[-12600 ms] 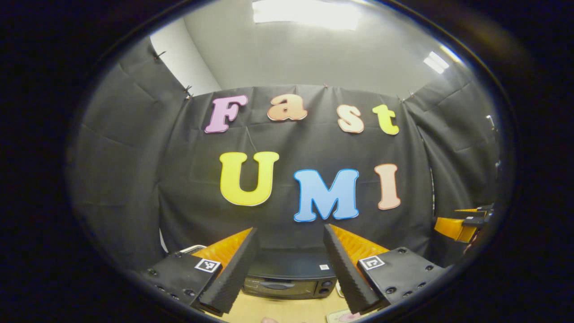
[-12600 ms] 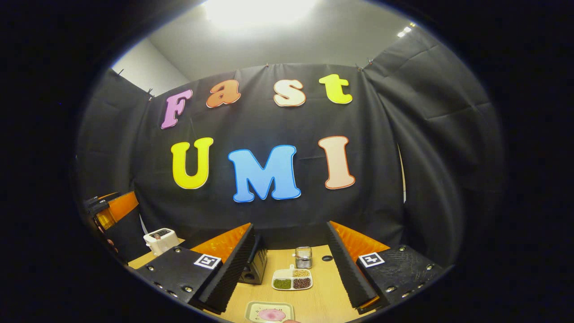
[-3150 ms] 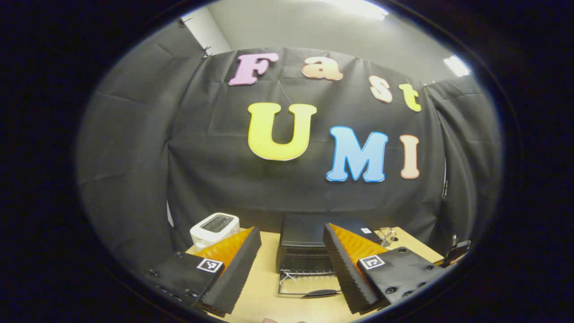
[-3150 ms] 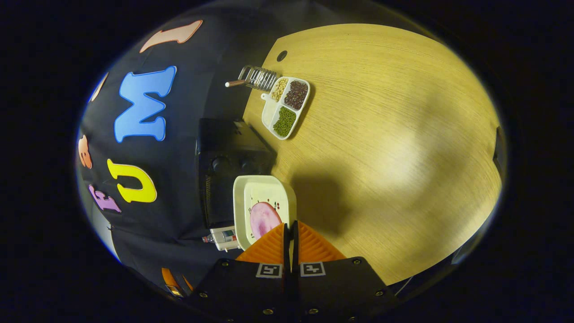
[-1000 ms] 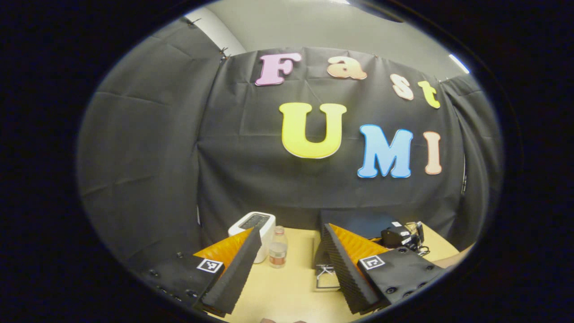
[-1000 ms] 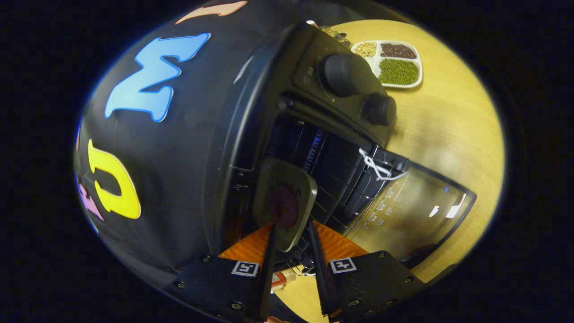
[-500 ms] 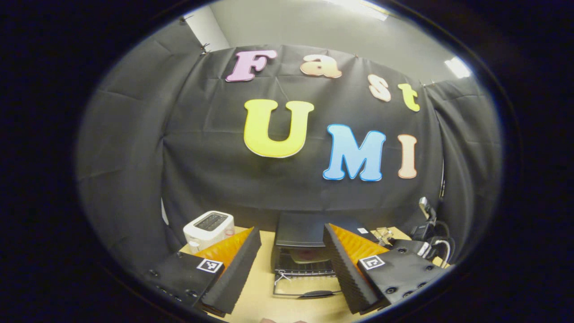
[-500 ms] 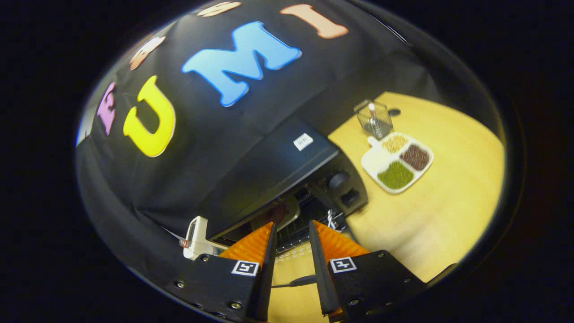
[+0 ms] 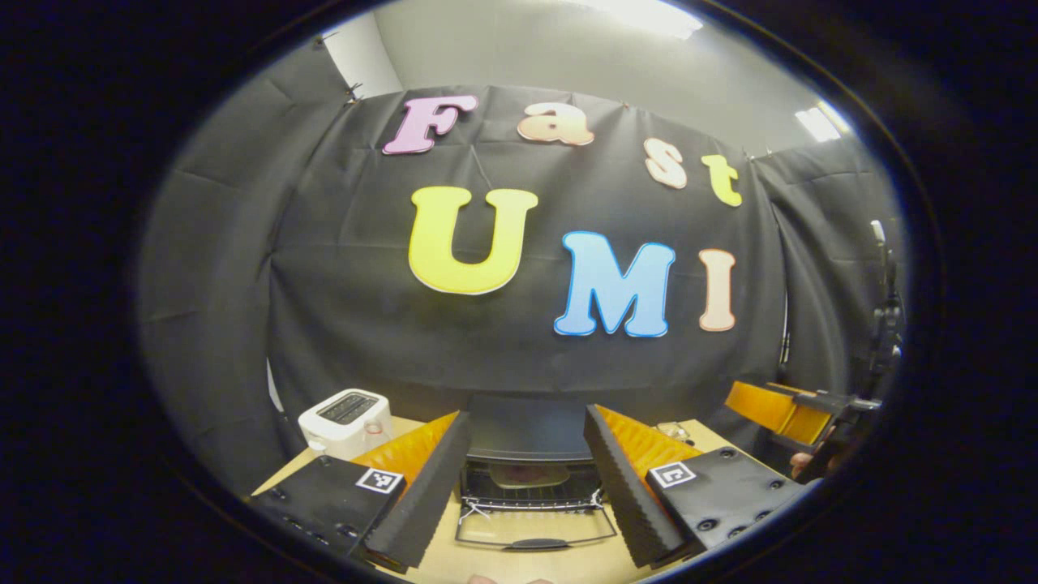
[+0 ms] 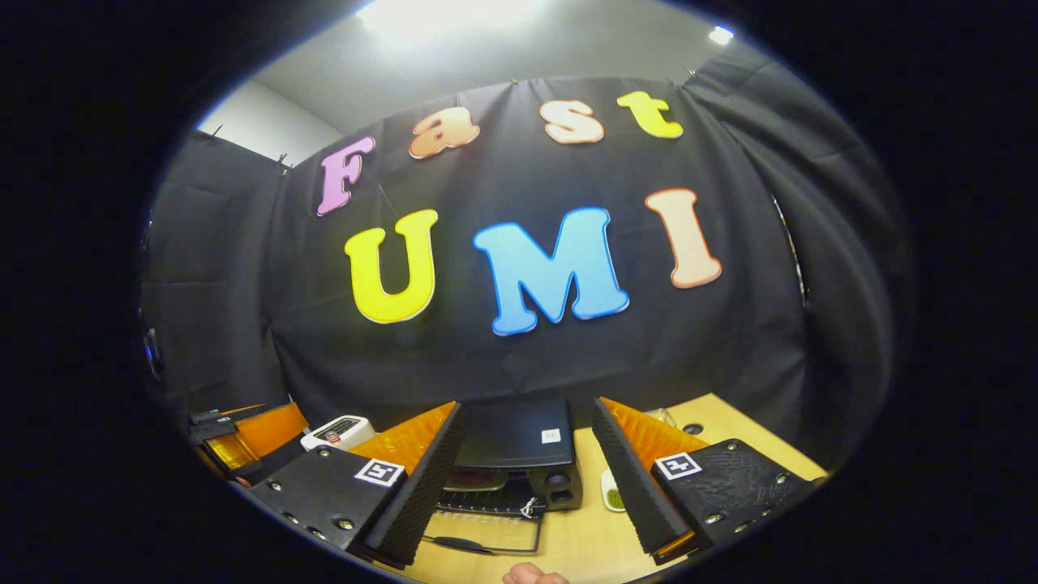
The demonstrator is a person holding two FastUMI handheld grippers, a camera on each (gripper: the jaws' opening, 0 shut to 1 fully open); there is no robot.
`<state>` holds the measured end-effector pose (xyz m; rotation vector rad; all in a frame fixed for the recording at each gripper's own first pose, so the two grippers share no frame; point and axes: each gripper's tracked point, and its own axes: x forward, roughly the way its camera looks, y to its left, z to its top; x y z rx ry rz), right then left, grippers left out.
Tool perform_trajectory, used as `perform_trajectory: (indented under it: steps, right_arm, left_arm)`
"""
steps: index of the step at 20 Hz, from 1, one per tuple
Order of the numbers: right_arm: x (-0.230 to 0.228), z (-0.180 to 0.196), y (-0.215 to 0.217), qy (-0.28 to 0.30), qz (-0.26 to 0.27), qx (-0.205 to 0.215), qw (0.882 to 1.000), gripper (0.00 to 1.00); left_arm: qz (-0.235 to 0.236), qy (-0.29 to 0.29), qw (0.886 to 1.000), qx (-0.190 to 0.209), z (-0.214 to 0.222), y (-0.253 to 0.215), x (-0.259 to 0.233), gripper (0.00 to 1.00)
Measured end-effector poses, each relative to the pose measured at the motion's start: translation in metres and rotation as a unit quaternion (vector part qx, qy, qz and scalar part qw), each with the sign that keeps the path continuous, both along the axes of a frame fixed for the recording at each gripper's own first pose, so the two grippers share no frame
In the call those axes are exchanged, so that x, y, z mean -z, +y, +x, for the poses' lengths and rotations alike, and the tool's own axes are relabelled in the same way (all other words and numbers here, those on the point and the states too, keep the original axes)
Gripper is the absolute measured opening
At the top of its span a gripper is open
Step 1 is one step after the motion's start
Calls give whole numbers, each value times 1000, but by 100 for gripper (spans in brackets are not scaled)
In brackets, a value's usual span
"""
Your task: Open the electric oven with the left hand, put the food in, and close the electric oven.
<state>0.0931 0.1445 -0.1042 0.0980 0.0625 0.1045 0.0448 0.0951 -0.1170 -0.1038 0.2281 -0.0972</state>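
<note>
Left gripper (image 9: pixel 525 478): fingers (image 9: pixel 426 487) spread wide, nothing between them, held above the front of the bench (image 9: pixel 486 564). Right gripper (image 10: pixel 527 478): fingers (image 10: pixel 422 487) likewise spread wide and holding nothing, also raised over the bench front.

Between the left fingers, in the left gripper view, the oven (image 9: pixel 527 430) stands toward the back edge of the bench, against the booth wall. Its door (image 9: pixel 535 527) is swung fully down and lies flat, pointing at the front edge, handle at the near end. On the wire rack inside sits the plate (image 9: pixel 529 474) with the food; the food itself is too dim to make out here.

In the right gripper view the oven (image 10: pixel 519 450) shows between the fingers, door (image 10: pixel 486 535) down, plate (image 10: pixel 474 480) partly visible in the cavity, two knobs on the right end of the oven face.

A toaster (image 9: pixel 345 422) stands near the back left corner of the bench, well apart from the oven; the right gripper view shows it too (image 10: pixel 336 432). A small dish (image 10: pixel 612 491) holding something green lies just right of the oven, partly hidden behind the right finger.

The right gripper (image 9: pixel 791 405) appears at the right edge of the left gripper view, a hand (image 9: pixel 803 464) beneath it. The left gripper (image 10: pixel 243 434) appears at the left edge of the right gripper view.
</note>
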Motion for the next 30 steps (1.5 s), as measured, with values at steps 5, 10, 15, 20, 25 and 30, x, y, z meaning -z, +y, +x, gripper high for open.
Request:
perform_trajectory:
  steps: [5,10,15,20,25,30]
  right_arm:
    - [-19,-14,-22,-27,-19,15,999,97]
    - [-17,-16,-42,-18,-16,30,999,97]
    - [-12,-16,-56,-4,-13,39,999,97]
    - [1,-16,-79,16,-13,53,998,96]
    - [20,-20,-107,49,7,81,995,97]
    - [35,-24,-132,73,11,111,991,97]
  left_arm:
    - [12,59,998,8,4,-15,45,92]
    - [18,152,988,30,1,-35,117,100]
    - [46,259,964,44,-9,-39,196,92]
    - [37,359,931,47,-32,-42,263,96]
    - [28,454,890,40,-55,-39,314,100]
    - [48,500,863,48,-56,-43,347,100]
